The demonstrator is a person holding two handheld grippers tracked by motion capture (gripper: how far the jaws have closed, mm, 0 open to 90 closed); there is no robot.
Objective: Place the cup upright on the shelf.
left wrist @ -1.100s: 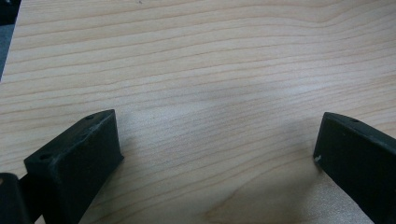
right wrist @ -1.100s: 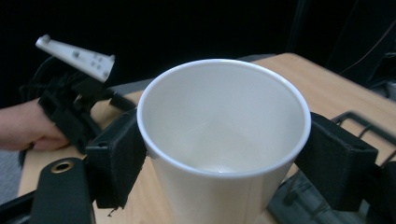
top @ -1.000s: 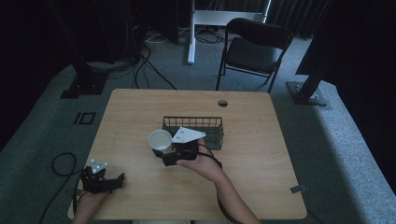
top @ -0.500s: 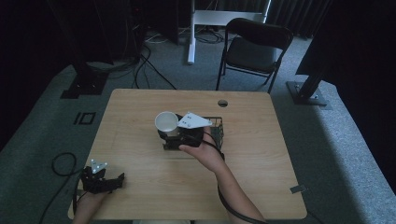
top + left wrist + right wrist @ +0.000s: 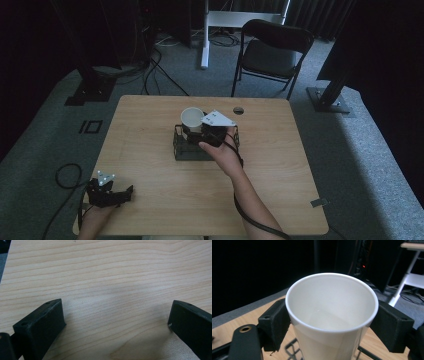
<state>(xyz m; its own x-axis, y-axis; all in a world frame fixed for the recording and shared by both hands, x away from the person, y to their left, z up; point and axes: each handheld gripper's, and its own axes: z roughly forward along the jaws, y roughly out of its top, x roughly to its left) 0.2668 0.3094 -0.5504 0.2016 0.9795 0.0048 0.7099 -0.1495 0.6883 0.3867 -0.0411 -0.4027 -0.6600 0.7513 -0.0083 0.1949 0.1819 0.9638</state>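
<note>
- Right gripper (image 5: 197, 131): your fingers (image 5: 274, 323) pinch the white paper cup (image 5: 192, 119) from both sides just below its rim. The cup stands upright and empty in the right gripper view.
- Cup, position: it hangs over the far left part of the black wire basket (image 5: 181, 149), near the middle of the desk (image 5: 280, 190). A second ago you held it at the basket's near left corner, out over the desk; it has since travelled up and away from you, over the basket.
- Reading of that change: you seem to be on the carry-and-place step, and the lowering and release look to be what is left.
- Left gripper (image 5: 107, 191): it rests at the near left corner of the desk, unmoved over the last second, fingers (image 5: 41, 326) spread wide with only bare wood between them.
- Hard to make out: your hand and gripper cover much of the basket, so you cannot tell what lies inside it, or whether the cup's base is already below the basket rim.
- Cut off: the cup's lower half, in the right gripper view.
</note>
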